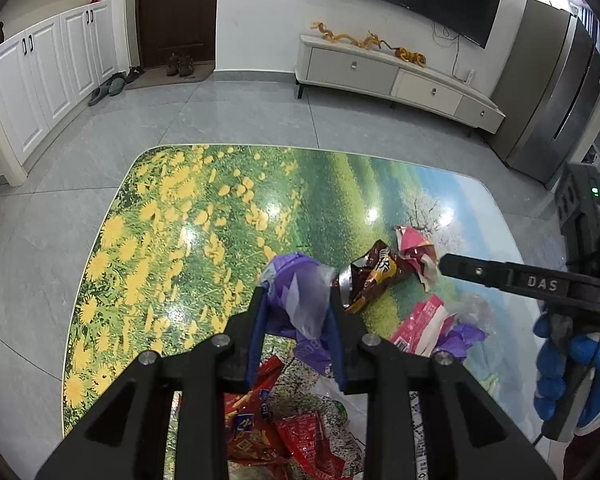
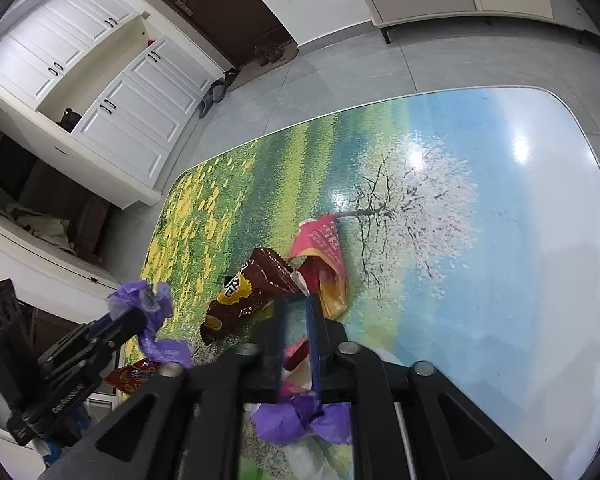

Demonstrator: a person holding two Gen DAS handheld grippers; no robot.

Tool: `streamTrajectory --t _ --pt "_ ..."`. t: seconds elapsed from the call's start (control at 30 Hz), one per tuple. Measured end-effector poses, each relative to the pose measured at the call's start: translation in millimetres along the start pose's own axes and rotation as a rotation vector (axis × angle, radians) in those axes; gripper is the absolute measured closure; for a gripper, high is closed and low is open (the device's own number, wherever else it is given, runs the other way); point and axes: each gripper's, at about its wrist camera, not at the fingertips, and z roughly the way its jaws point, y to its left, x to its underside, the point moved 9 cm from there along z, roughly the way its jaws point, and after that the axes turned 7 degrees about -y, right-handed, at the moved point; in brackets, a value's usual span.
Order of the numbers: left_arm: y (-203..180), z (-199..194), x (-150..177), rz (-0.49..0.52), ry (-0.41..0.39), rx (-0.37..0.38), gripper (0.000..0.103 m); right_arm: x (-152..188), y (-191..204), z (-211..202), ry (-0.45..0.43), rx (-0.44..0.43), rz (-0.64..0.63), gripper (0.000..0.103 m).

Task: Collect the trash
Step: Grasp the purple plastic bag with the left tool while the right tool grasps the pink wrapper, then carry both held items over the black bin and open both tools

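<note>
Purple wrapper [image 1: 296, 296] pinched in left gripper [image 1: 296, 300]; right gripper [image 2: 298, 320] narrow, clasping nothing.

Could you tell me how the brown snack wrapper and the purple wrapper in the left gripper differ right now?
The purple wrapper is pinched between the fingers of the left gripper and held above the table; the brown snack wrapper lies loose on it. The purple wrapper is thin, partly see-through film, bunched up; the brown one is opaque, glossy, with yellow print, and keeps a longer, flatter shape. Both are crumpled, empty packaging.
</note>
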Motion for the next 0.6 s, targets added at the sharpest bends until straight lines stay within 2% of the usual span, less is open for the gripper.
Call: streamTrajectory --t 0.07,0.4,0.47,0.6 --pt "0.6 -0.8 -1.1 0.006 -0.004 -0.003 0.077 -3.2 -0.7 4.6 -0.002 0.016 -0.018 0.067" --pt "-0.5 2.0 -4.9 0.006 -0.014 0.009 0.077 -12.6 -1.9 34.1 0.032 0.085 -0.095 0.067" --pt "-1.1 2.0 -4.4 0.004 -0.014 0.011 0.077 -11.5 -4.3 37.9 0.038 0.085 -0.091 0.073" --pt "-1.5 -1.5 -4.1 0.001 -0.019 0.013 0.077 -12.6 -7.5 33.9 0.018 0.060 -0.066 0.076"
